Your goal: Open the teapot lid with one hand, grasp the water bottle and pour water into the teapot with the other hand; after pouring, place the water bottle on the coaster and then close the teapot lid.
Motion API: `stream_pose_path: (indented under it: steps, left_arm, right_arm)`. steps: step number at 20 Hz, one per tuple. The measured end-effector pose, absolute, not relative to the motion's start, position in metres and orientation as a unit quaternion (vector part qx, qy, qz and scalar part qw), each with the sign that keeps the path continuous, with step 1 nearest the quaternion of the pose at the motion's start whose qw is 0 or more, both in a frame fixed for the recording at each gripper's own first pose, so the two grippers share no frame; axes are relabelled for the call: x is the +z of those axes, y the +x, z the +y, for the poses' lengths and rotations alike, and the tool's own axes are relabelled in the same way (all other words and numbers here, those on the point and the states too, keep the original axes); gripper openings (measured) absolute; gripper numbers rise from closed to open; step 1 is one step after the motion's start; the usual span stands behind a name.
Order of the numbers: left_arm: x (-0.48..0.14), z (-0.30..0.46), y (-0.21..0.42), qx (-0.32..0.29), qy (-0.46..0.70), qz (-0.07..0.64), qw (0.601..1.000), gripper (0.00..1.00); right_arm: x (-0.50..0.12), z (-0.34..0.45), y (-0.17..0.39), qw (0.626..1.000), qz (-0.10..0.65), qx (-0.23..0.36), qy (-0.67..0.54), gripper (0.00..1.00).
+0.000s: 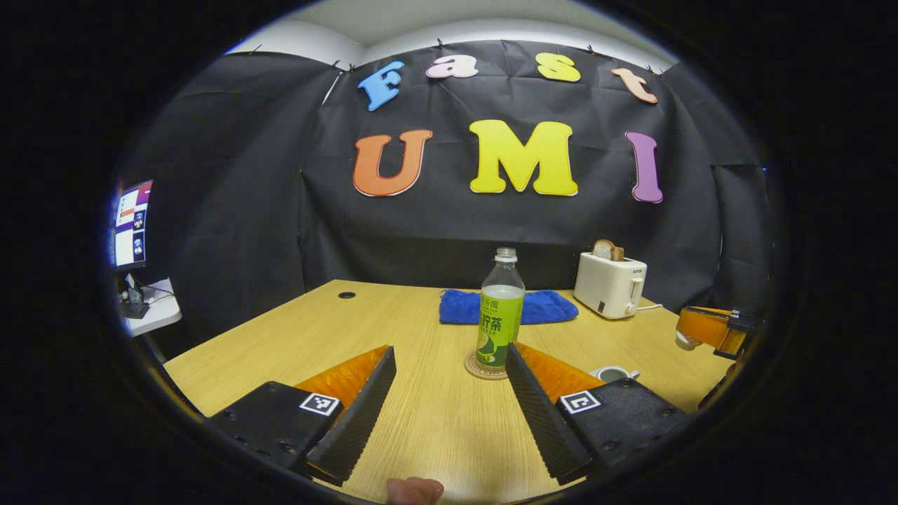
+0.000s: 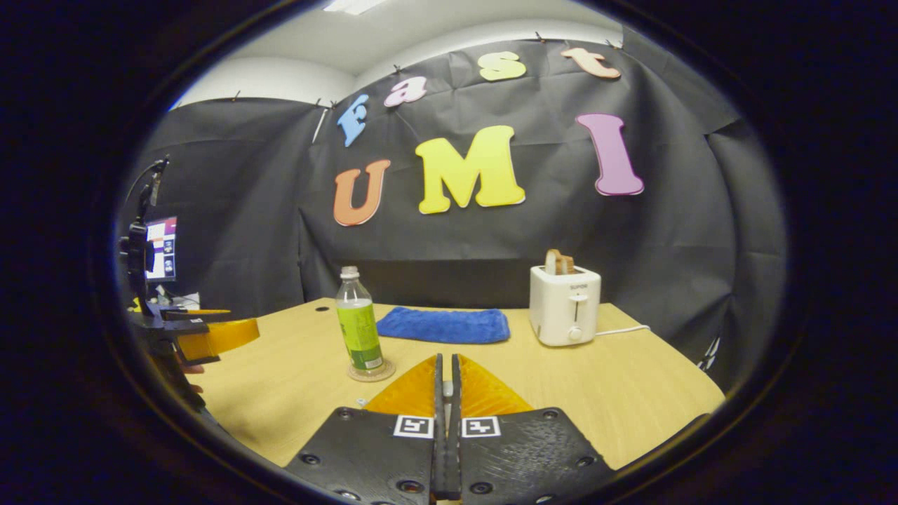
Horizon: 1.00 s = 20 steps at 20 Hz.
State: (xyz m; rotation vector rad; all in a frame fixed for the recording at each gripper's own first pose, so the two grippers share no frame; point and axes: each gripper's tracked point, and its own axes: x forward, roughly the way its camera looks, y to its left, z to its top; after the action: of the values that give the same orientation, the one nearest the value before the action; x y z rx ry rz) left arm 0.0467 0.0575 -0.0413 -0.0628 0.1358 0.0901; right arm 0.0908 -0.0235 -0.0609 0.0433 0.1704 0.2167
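Both grippers hang above the wooden surface [image 1: 435,421]. My left gripper [image 1: 449,414] has its jaws spread wide with nothing between them; the water bottle [image 1: 500,312] stands upright beyond them on the round coaster [image 1: 471,368], capless, with liquid reaching its shoulder. My right gripper [image 2: 447,389] has its jaws pressed together; a small pale thing sits in the slit between them, perhaps the teapot lid's knob, though I cannot make it out. In the left gripper view a white, round-rimmed vessel [image 1: 614,374], maybe the teapot, peeks out past my left gripper's right-hand finger, mostly hidden. A folded blue cloth [image 2: 443,325] lies behind the bottle, and a white toaster [image 2: 565,305] with bread in its slots stands near the surface's far edge.
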Motion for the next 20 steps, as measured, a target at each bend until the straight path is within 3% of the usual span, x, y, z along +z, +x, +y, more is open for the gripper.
stream_pose_path:
  steps: [8, 20]
  left_arm:
    - [-0.041, 0.090, 0.011, 0.085, -0.034, 0.058, 0.994, 0.98]
    - [-0.042, 0.098, 0.004, 0.099, -0.027, 0.056, 0.993, 0.98]
  right_arm:
    - [-0.092, 0.023, 0.120, 0.983, 0.107, 0.150, 0.002, 0.00]
    - [-0.127, 0.038, 0.126, 0.979, 0.125, 0.160, -0.009, 0.00]
